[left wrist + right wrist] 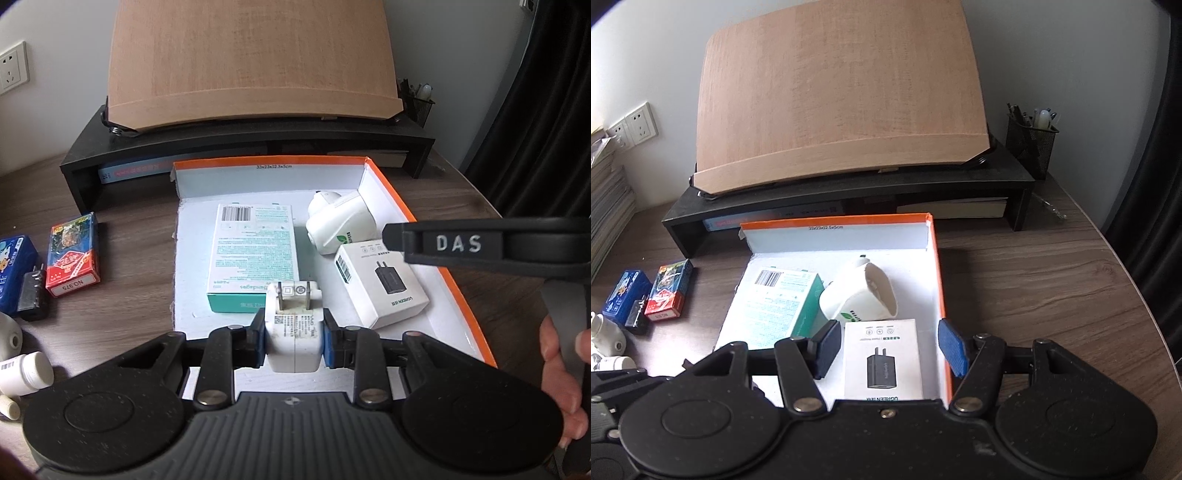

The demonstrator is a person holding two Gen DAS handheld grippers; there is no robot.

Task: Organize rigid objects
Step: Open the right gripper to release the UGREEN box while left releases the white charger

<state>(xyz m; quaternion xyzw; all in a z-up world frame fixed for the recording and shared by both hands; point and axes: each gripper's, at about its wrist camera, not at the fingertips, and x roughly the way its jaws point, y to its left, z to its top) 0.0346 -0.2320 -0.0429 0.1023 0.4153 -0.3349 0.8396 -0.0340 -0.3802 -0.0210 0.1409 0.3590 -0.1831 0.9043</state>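
The left gripper (294,341) is clamped on a white plug (293,332), prongs up, over the near edge of the orange tray (436,236). The right gripper (886,349) stands apart, empty, above the charger box (882,360) in the tray's near right corner

Matt wood-grain desk (1034,280), smooth white card tray (384,192), seemingly glossy scuffed plastic charger (293,332), rough-looking blue pads (951,347).
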